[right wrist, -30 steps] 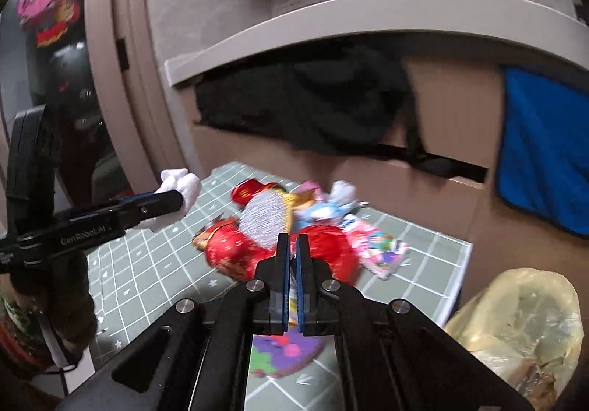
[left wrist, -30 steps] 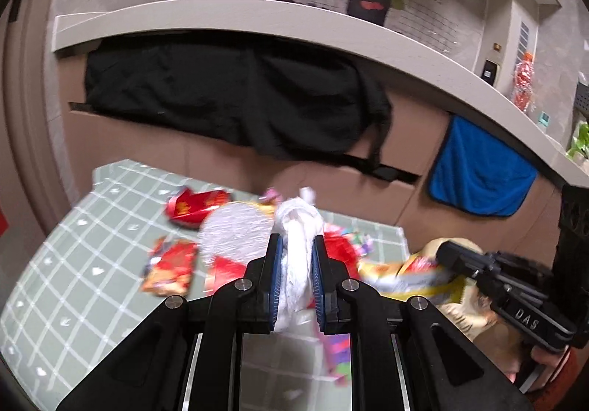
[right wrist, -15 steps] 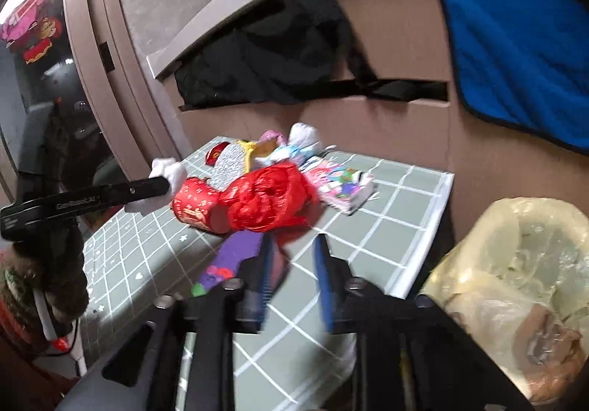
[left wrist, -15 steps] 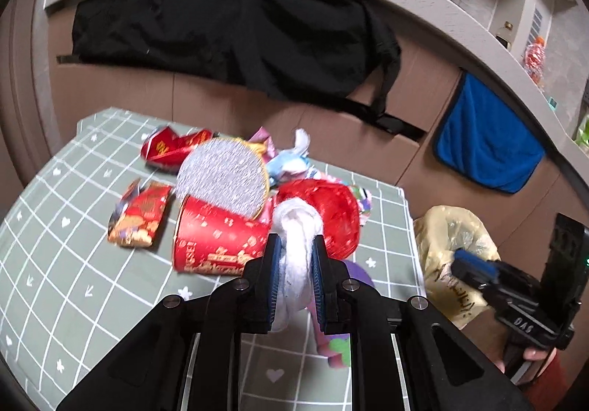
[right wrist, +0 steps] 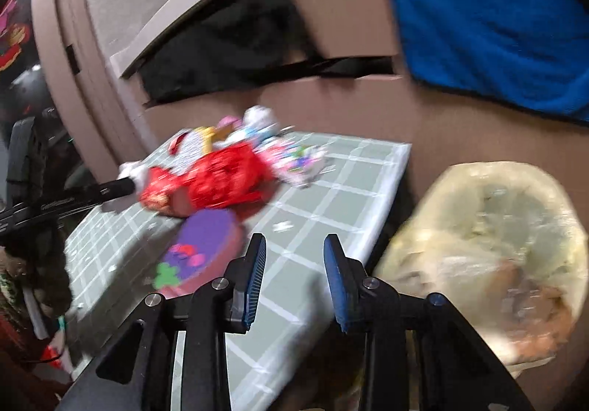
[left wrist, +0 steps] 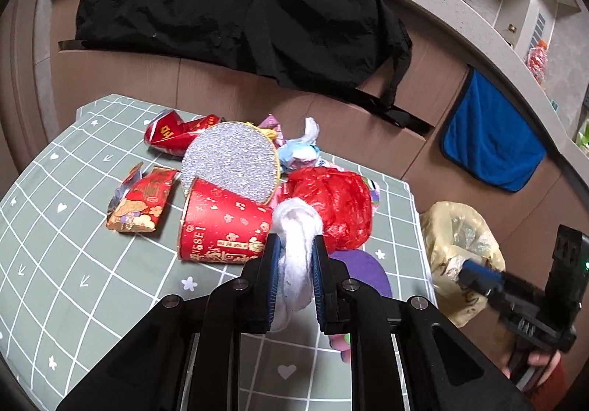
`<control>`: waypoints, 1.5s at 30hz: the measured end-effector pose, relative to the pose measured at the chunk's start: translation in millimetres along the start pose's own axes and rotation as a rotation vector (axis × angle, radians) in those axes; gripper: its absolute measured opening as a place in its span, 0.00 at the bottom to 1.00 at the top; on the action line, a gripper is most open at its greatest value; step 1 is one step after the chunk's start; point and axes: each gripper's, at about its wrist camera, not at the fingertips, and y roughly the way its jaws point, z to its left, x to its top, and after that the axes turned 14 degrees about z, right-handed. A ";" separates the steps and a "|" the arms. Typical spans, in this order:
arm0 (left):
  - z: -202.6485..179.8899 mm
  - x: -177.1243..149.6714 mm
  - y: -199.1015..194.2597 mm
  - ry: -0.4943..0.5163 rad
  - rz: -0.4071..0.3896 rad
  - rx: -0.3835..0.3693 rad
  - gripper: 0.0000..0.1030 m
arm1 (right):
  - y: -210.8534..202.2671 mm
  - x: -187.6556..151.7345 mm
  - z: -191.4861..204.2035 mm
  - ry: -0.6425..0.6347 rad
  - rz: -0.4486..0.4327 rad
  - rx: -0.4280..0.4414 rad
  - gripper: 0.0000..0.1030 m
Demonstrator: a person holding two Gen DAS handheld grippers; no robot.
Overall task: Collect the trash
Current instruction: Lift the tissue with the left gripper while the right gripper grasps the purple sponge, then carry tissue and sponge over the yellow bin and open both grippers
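- Since a second ago my right gripper (right wrist: 294,265) has let go of the purple foam piece (right wrist: 206,245) and swung toward the yellow trash bag (right wrist: 489,256); its fingers, then pressed together, now stand spread with nothing between them.
- My left gripper (left wrist: 294,263) keeps pinching the white tissue wad (left wrist: 296,238), hovering above the desk (left wrist: 73,263) near the trash pile.
- On the desk's green checked cloth lie a red paper cup (left wrist: 221,227) on its side, a silver glitter disc (left wrist: 230,160) leaning behind it, a crumpled red plastic bag (left wrist: 335,204) beside it, and two red wrappers (left wrist: 141,199) to the left.
- Off the desk's right edge, lower down, sits the open trash bag.
- My right-wrist view is blurred.
- Behind hang a black garment (left wrist: 239,20) and a blue towel (left wrist: 489,142).
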 end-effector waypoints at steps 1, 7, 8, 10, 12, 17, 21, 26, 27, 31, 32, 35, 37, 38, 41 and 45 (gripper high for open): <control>2.2 -0.2 -0.1 -0.005 0.001 -0.001 0.16 | 9.0 2.4 13.6 -0.019 0.020 0.029 0.30; 21.8 -4.9 -9.6 -0.024 -0.002 0.011 0.16 | 62.7 14.0 61.4 -0.079 0.112 0.021 0.30; 26.7 -6.5 -12.8 -0.024 -0.005 0.014 0.16 | 69.0 15.3 61.9 -0.064 0.119 0.007 0.30; 35.9 -9.6 -17.4 -0.024 -0.011 0.022 0.16 | 76.6 17.3 60.9 -0.033 0.126 0.000 0.32; 47.0 -11.8 -19.9 -0.040 -0.016 0.025 0.16 | 79.6 17.5 60.1 -0.002 0.126 0.007 0.37; 70.7 -16.5 -18.7 -0.087 -0.011 -0.002 0.16 | 89.3 18.5 72.4 -0.001 0.140 -0.001 0.51; 81.6 -22.9 -19.2 -0.102 -0.006 -0.020 0.16 | 95.8 22.5 73.8 0.038 0.161 -0.003 0.59; 84.2 -30.5 -18.9 -0.098 0.004 -0.027 0.16 | 103.4 22.6 75.2 0.056 0.202 -0.016 0.64; 82.8 -31.1 -19.1 -0.093 0.005 -0.026 0.16 | 102.7 23.4 77.2 0.049 0.208 -0.018 0.63; 71.8 -30.6 -23.3 -0.059 -0.010 -0.005 0.16 | 95.2 23.7 89.4 -0.016 0.197 -0.031 0.60; 66.9 -29.0 -25.1 -0.046 -0.018 0.005 0.16 | 92.7 24.3 91.9 -0.027 0.187 -0.028 0.60; 50.8 -22.1 -32.5 -0.008 -0.047 0.024 0.16 | 67.9 28.3 95.6 -0.054 0.112 -0.017 0.59; 34.1 -13.6 -38.5 0.022 -0.071 0.029 0.16 | 47.0 33.6 92.9 -0.058 0.053 -0.018 0.59; 25.4 -9.1 -41.1 0.038 -0.085 0.032 0.16 | 34.8 37.2 90.8 -0.057 0.019 -0.017 0.59; -10.2 6.1 -51.4 0.110 -0.146 0.040 0.16 | -10.3 51.0 79.1 -0.053 -0.100 -0.028 0.59; -67.5 26.0 -57.4 0.197 -0.227 0.024 0.16 | -73.5 63.3 56.9 -0.077 -0.249 -0.120 0.59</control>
